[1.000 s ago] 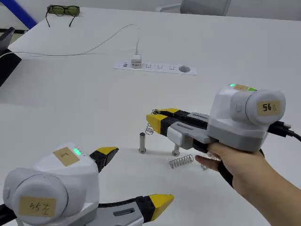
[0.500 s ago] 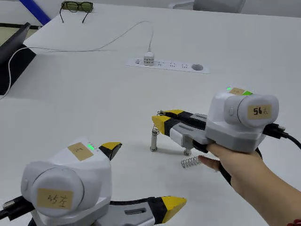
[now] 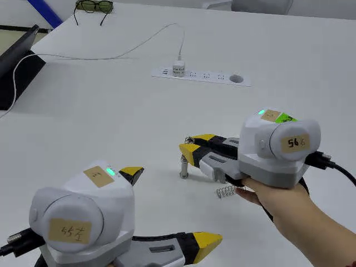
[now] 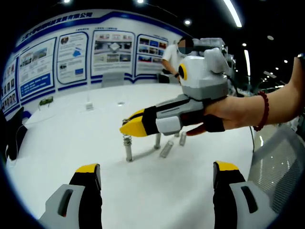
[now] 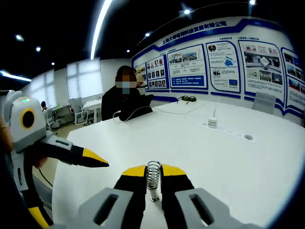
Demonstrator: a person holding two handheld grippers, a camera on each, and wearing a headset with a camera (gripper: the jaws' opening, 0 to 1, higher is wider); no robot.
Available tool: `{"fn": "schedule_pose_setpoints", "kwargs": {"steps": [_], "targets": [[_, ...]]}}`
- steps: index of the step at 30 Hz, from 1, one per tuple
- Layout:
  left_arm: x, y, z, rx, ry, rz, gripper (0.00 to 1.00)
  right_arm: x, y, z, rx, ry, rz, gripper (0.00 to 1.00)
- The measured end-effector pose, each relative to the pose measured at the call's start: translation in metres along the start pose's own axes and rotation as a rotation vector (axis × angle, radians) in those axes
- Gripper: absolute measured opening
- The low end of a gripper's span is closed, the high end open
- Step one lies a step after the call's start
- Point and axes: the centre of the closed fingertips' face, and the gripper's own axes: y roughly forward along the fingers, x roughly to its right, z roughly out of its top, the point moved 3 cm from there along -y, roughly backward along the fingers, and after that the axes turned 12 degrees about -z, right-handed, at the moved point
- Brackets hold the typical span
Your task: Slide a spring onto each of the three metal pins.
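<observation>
Silvery coiled spring [image 5: 153,176] pinched in right tool [image 5: 153,171] atop pin [image 5: 153,194]; left tool [image 4: 157,167] gapes empty.

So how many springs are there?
2. One small coiled metal spring in the right hand-held gripper, over a metal pin; one loose on the white table. Others may be hidden.

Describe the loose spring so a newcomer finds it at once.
On the white table, look beneath the right hand-held gripper, beside the person's hand. The loose spring lies flat there on its side, unlike the held spring, which stands upright over a pin.
</observation>
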Motion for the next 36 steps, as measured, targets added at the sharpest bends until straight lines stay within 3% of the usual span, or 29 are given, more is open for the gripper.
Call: {"fn": "schedule_pose_setpoints", "kwargs": {"steps": [14,36], "targets": [[0.0,0.0,-0.001,-0.008,0.004,-0.001,0.98,-0.004,0.004,-0.012,-0.035,-0.085,-0.001,0.12],[0.0,-0.001,-0.001,-0.008,0.003,-0.004,0.97,-0.004,0.013,-0.034,-0.093,-0.121,-0.006,0.12]]}}
